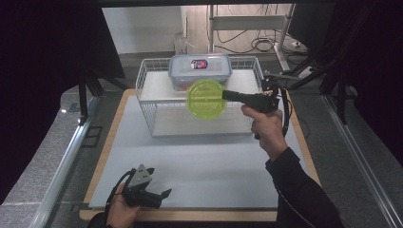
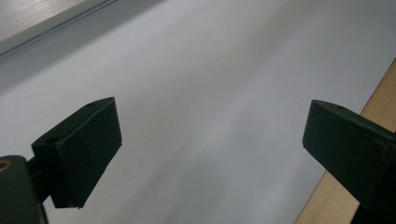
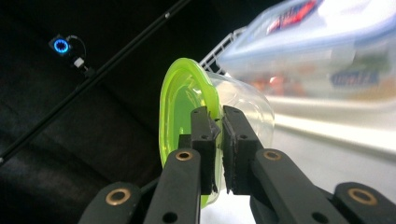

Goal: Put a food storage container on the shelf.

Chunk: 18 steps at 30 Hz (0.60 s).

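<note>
While the left claw (image 1: 159, 195) rests wide open and empty low over the tabletop (image 1: 199, 161), the right claw (image 1: 227, 95) is closed on the rim of a round green-lidded container (image 1: 205, 99), held in the air before the wire basket (image 1: 154, 111).

Setting: lab or test room fitted for recording handling work. Evidence: wooden-edged desk (image 1: 304, 156) topped with a plain grey mat (image 1: 199, 161); black curtains (image 1: 43, 71) closing off both sides; metal rails (image 1: 62, 175) along the desk's flanks; loose cables (image 1: 259, 45) lying on the floor behind; a metal frame stand (image 1: 247, 21) at the back; a small device with a blue ring light (image 3: 61, 45) mounted on a dark pole.
</note>
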Available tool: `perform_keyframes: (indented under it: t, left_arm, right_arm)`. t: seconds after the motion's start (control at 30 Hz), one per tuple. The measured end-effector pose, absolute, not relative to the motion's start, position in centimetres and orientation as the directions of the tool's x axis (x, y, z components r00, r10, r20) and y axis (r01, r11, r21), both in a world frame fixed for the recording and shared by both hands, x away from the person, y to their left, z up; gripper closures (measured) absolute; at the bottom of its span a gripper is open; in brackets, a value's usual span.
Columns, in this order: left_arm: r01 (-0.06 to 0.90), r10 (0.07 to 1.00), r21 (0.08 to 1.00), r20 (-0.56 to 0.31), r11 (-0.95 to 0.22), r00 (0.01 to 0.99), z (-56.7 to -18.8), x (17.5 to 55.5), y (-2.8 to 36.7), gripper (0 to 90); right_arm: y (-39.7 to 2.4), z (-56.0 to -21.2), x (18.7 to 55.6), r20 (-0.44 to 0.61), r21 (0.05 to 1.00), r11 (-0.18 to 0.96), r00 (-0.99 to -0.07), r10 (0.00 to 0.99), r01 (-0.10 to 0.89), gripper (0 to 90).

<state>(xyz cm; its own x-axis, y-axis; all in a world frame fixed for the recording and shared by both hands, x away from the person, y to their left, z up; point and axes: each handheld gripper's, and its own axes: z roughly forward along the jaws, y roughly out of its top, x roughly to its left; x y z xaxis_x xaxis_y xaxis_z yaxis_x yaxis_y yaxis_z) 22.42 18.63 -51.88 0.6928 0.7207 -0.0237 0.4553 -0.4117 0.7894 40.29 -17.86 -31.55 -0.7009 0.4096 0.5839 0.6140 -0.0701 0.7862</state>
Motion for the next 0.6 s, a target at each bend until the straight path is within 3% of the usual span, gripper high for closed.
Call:
perform_keyframes:
  t: [0.6]
  left_arm:
    - [0.456, 0.719, 0.791, -0.030, -0.407, 0.694, -51.8, 22.4, 18.7, 4.5]
  right_arm:
    - [-17.4, -26.5, 44.7, 0.593, 0.782, -0.145, -0.652, 0.472, 0.606, 84.7]
